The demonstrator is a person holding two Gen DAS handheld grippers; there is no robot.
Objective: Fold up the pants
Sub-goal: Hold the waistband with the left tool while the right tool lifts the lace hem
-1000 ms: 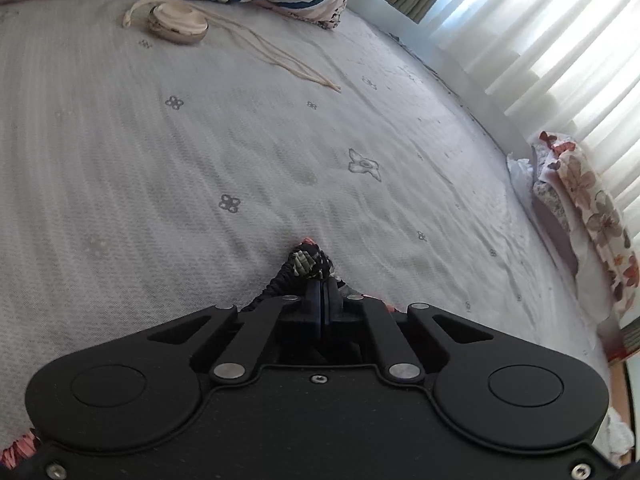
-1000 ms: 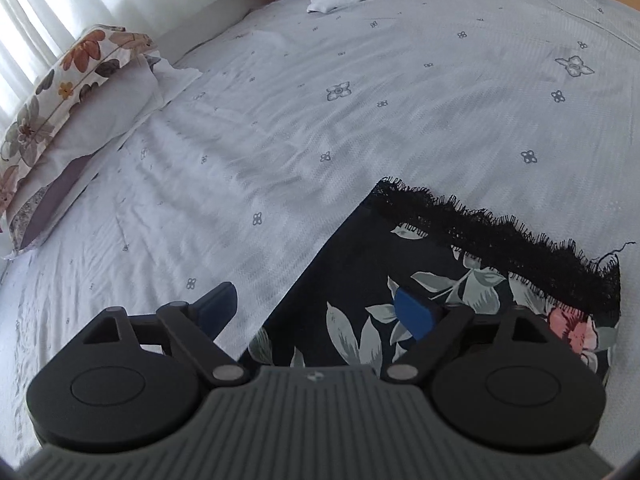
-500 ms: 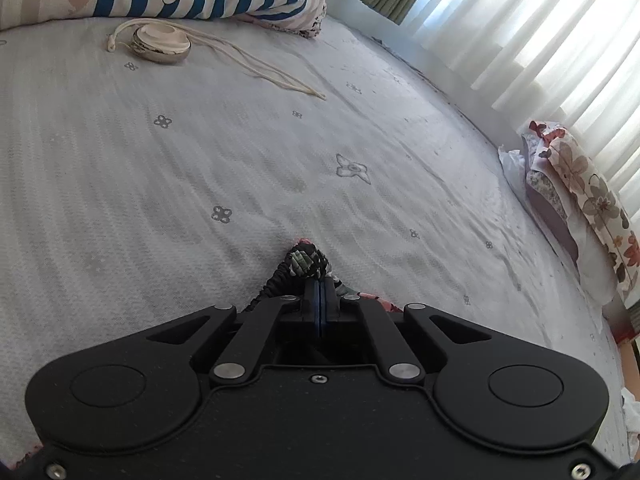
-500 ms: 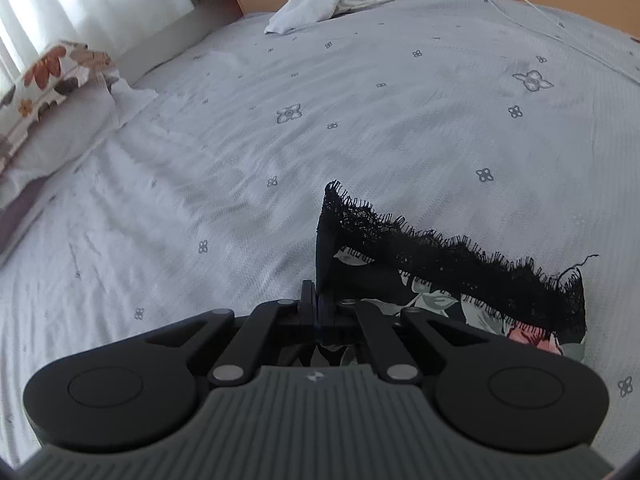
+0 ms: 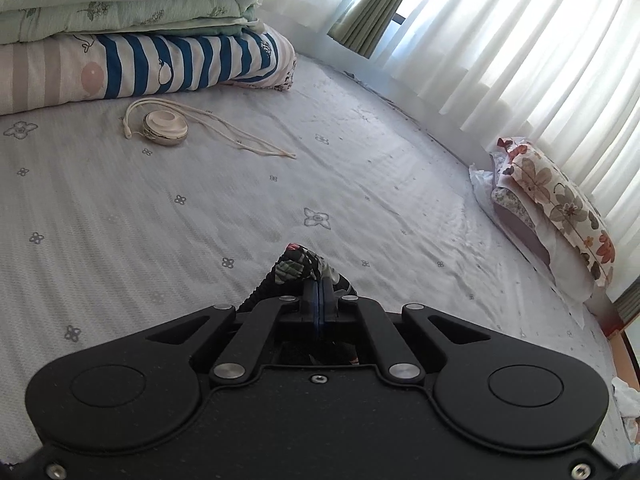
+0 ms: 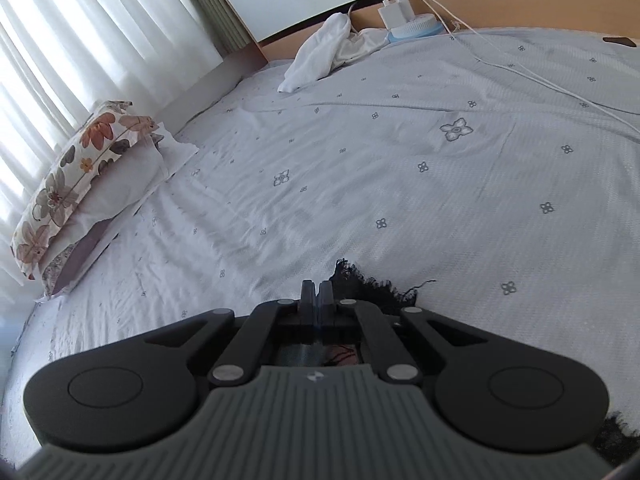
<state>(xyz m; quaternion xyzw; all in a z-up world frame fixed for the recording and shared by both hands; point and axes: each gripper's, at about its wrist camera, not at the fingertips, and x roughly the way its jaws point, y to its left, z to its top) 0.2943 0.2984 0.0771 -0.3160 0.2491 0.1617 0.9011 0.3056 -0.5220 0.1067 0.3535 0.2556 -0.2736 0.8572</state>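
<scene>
The pants are black with a floral print and a black lace hem. My left gripper (image 5: pixel 319 288) is shut on a bunched corner of the pants (image 5: pixel 298 266), held above the grey bedsheet (image 5: pixel 160 220). My right gripper (image 6: pixel 317 292) is shut on the pants at the lace hem (image 6: pixel 372 290), which sticks out to the right of the fingers. More black lace shows at the lower right edge of the right wrist view (image 6: pixel 616 436). Most of the pants are hidden under both gripper bodies.
Folded quilts (image 5: pixel 132 32) are stacked at the far end. A round cream case with cords (image 5: pixel 166 128) lies on the sheet. A floral pillow (image 5: pixel 556 208) (image 6: pixel 76 184) lies by the curtains. A white cloth (image 6: pixel 320 56), chargers and a cable (image 6: pixel 540 80) lie near the headboard.
My right gripper went from open over the flat pants to shut on the hem and lifted it. Both grippers have risen and tilted up, so more of the room shows.
</scene>
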